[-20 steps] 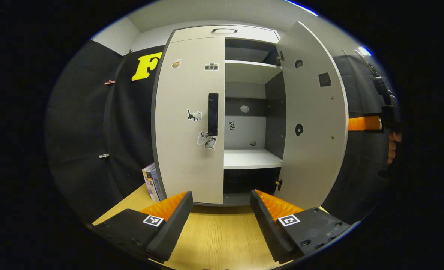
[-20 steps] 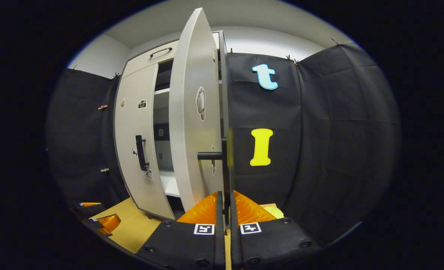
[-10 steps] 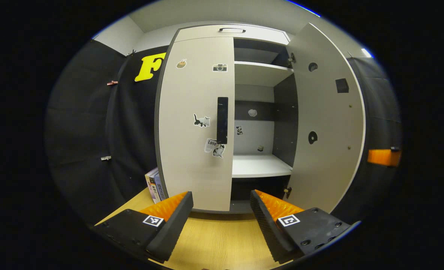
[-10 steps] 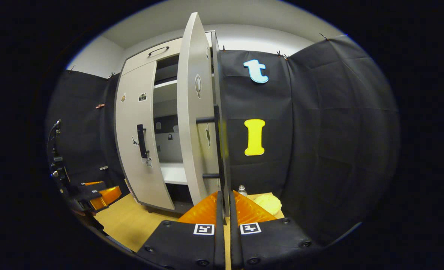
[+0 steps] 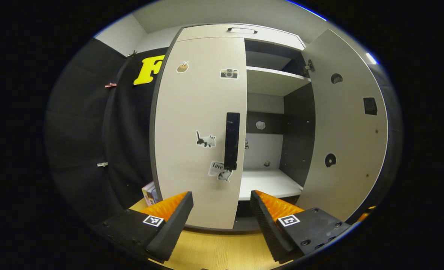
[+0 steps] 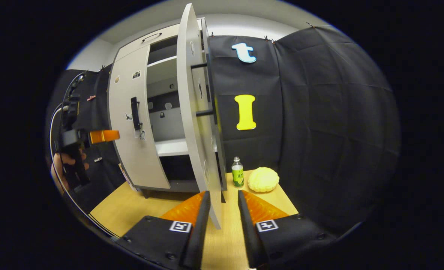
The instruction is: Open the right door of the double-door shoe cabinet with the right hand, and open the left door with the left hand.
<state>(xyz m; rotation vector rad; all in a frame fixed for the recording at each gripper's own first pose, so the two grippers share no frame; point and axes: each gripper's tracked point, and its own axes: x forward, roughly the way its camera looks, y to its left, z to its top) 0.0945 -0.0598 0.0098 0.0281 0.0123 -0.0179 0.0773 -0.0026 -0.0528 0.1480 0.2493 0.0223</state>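
The shoe cabinet's right door (image 6: 192, 112) stands swung wide at frame centre in the right gripper view, its edge between the parted fingers of the released right tool (image 6: 220, 210). The left door (image 5: 199, 127), centre frame in the left gripper view, is shut, with the left tool (image 5: 221, 210) spread apart below its handle (image 5: 232, 140), gripping nothing, above the counter (image 5: 222, 251).

Hand-held tongs with square tags

Left tongs (image 5: 221, 204) and right tongs (image 6: 220, 210) have ridged fingers on dark screwed plates, each with a black-and-white square marker; beside the cabinet, a hand (image 6: 62, 167) grips a cabled dark handle.
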